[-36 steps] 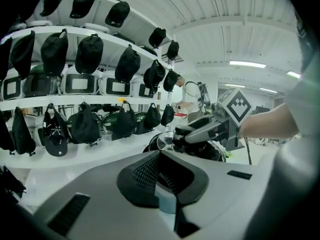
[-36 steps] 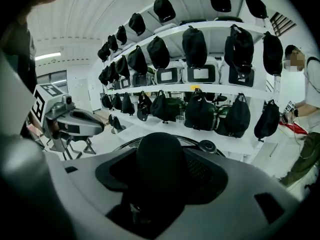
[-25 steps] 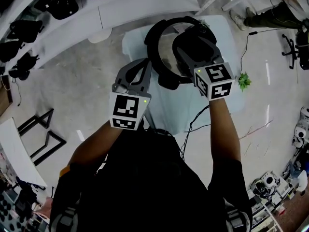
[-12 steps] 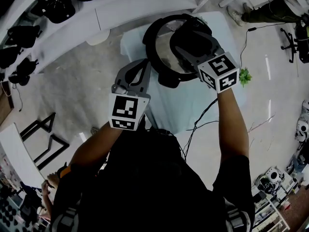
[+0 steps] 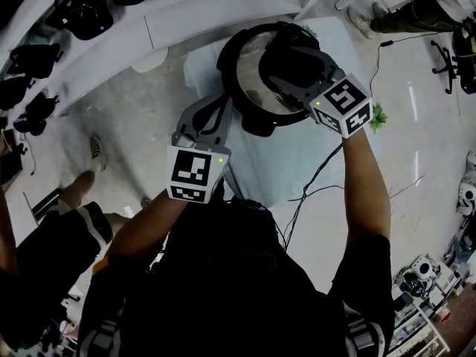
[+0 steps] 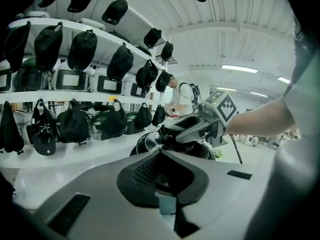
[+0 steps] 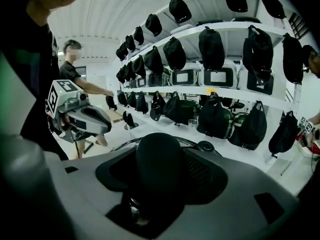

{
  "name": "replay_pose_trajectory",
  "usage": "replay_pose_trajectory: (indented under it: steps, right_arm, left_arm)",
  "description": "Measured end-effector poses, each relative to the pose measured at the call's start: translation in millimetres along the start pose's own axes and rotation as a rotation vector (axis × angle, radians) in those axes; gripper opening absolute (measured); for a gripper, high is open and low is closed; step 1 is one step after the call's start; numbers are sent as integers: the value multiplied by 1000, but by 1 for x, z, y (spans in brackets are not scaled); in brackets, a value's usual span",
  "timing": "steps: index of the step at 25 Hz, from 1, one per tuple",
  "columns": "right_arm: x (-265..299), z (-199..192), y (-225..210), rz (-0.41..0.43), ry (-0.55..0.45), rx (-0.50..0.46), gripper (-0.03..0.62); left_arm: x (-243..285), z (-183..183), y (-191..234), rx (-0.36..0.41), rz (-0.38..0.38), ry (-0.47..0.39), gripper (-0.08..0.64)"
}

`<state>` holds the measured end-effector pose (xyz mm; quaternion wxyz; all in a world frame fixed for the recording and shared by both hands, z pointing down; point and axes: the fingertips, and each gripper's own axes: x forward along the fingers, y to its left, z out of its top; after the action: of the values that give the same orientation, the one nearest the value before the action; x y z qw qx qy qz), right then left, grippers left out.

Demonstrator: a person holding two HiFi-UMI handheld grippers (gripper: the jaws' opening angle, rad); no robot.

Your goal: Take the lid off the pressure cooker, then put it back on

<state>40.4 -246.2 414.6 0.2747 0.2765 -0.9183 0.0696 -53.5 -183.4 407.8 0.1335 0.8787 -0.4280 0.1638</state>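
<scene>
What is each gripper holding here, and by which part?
The right gripper grips the pressure cooker lid by its black knob. The left gripper holds nothing, jaws together.

Curved white shelves (image 6: 60, 97) carry rows of black bags (image 6: 74, 124) and dark caps (image 6: 81, 49). On the pale floor a small green plant (image 5: 377, 117) sits just beside the light blue table (image 5: 260, 162), a black cable (image 5: 306, 194) trails off the table's near edge, and a bystander's shoe (image 5: 76, 188) shows at the left.
</scene>
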Motion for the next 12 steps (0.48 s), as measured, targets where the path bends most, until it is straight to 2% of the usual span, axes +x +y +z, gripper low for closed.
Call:
replay_pose_trajectory:
  steps: [5, 8, 12]
  right_arm:
    - [-1, -1, 1, 73, -3, -37, 293]
    - [-2, -5, 7, 135, -4, -94, 293]
    - [1, -7, 12, 175, 3, -145, 293]
  left_arm:
    - [2, 1, -7, 15, -19, 2, 6]
    - [4, 2, -13, 24, -31, 6, 6]
    - [7, 0, -17, 32, -36, 16, 6]
